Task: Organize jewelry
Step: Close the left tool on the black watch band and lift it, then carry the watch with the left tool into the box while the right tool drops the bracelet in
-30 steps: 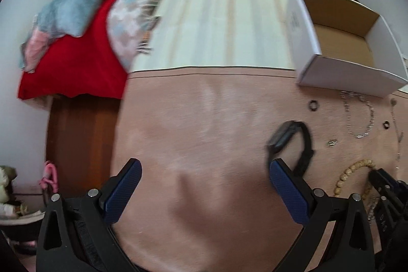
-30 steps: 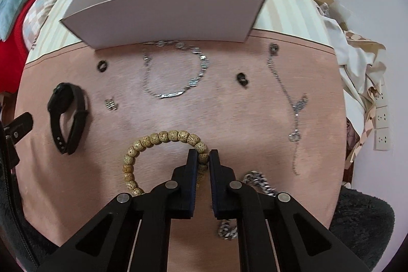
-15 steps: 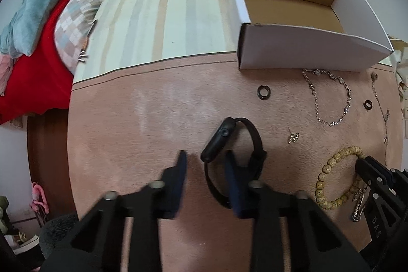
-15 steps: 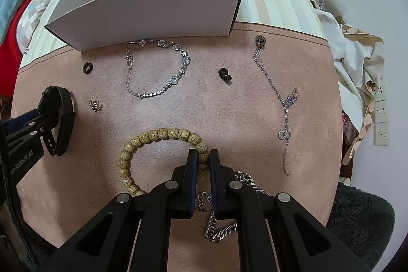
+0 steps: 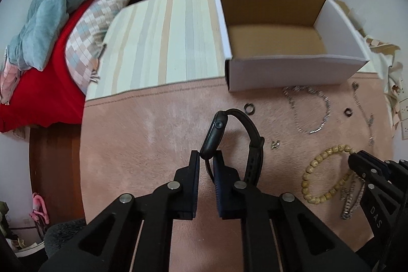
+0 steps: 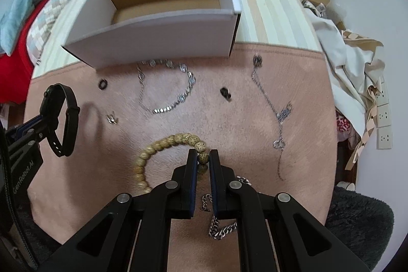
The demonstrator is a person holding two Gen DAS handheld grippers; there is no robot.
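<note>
A pink mat (image 5: 142, 144) covers the near part of the table, with a striped cloth (image 5: 163, 42) beyond it, and on that cloth, its front wall at the mat's edge, stands an open white cardboard box (image 5: 293, 70) whose brown inside shows nothing in it. All the jewelry lies outside the box on the mat: a silver link bracelet (image 6: 165, 91) just in front of the box, a thin silver chain (image 6: 275, 116) stretched out to its right, a heavier curb chain (image 6: 221, 226) under the right gripper, a dark ring (image 6: 102, 83) and a second small dark ring (image 6: 225, 94), and a tiny silver clasp-like piece (image 6: 111, 118). The left gripper (image 5: 206, 162) is closed on the strap of a black smartwatch (image 5: 229, 142), which stands on edge in the grip, the watch body upward and its shadow on the mat. The right gripper (image 6: 203, 158) is clamped narrow on one bead of a wooden bead bracelet (image 6: 163, 147), whose loop curves off to the left. Compared with a second ago, the left claw, then spread wide with the watch lying flat beyond its right finger, has closed round the band and the watch is tipped up off the mat; the right claw has kept its narrow grip on the beads, and the curb chain now shows beneath it.
</note>
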